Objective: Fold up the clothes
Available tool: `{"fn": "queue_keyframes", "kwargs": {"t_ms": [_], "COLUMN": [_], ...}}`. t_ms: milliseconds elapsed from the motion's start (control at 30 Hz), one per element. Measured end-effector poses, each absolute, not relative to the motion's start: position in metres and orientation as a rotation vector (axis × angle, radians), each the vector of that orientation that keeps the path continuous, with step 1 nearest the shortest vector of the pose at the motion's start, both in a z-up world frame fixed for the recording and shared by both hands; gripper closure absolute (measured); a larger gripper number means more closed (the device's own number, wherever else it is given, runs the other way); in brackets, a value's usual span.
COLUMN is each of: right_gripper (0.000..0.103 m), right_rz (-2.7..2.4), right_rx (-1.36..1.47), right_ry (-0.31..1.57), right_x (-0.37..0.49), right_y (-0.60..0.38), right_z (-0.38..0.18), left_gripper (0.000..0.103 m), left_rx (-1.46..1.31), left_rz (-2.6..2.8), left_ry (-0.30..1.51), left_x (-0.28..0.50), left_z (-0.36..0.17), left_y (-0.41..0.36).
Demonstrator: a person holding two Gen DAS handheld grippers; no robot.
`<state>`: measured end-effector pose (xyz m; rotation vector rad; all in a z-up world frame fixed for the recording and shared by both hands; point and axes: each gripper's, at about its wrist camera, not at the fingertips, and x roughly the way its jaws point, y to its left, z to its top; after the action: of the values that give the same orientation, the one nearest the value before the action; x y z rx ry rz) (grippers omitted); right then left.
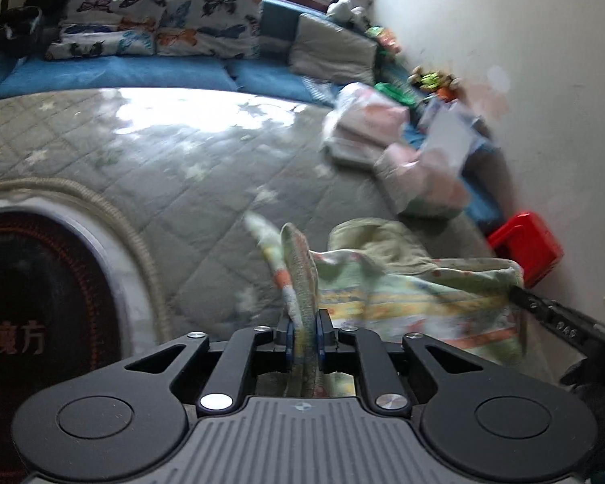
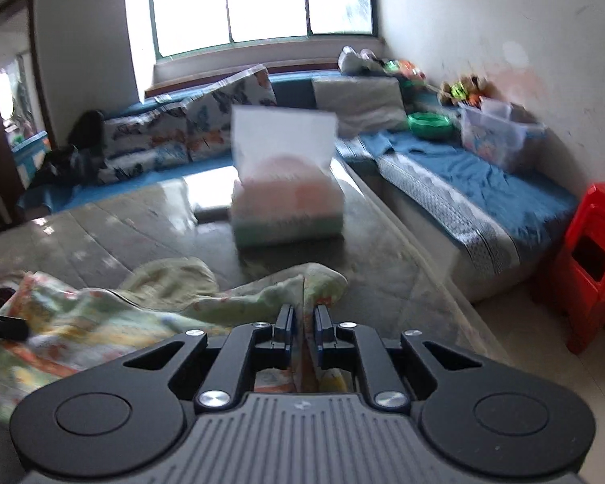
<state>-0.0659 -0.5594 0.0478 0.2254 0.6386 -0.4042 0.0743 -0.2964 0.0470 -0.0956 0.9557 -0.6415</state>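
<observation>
A light green patterned garment [image 1: 415, 298] with yellow and orange prints lies bunched on the grey quilted table cover [image 1: 161, 169]. My left gripper [image 1: 303, 328] is shut on a fold of its edge, which runs up between the fingers. My right gripper [image 2: 303, 316] is shut on another edge of the same garment [image 2: 101, 314]. The right gripper's black finger [image 1: 544, 306] shows at the garment's right side in the left wrist view. The left gripper's tip [image 2: 4, 324] shows at the far left in the right wrist view.
A stack of folded pink and white clothes [image 2: 288, 197] sits on the table cover [image 2: 383, 274] beyond the garment; it also shows in the left wrist view [image 1: 383, 141]. A round heater [image 1: 40, 322] is set in the table at left. A red stool [image 2: 593, 258] stands right. Blue sofa [image 2: 484, 189] behind.
</observation>
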Motion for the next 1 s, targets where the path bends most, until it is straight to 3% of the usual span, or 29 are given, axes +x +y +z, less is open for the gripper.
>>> {"fn": "queue_keyframes", "kwargs": {"t_ms": [167,333,1000], "right_gripper": [0.091,0.078,0.075], "right_rz": [-0.409,-0.322,-0.182], "right_rx": [0.242,0.249,0.222], "right_ry": [0.649,0.657,0.721], "right_x": [-0.066,-0.056,0.004], "right_y": [-0.571,-0.559,-0.540], "right_z": [0.040,0.040,0.015], "left_gripper": [0.078,0.080,0.084], "left_rx": [-0.082,-0.109,-0.198], "left_rz": [-0.571,-0.581,-0.704], "left_ry": [0.952,0.927,0.992], "left_x": [0.081,0.080,0.104], "left_z": [0.042,0.052,0.021], "left_y": [-0.281,-0.285,-0.361]}}
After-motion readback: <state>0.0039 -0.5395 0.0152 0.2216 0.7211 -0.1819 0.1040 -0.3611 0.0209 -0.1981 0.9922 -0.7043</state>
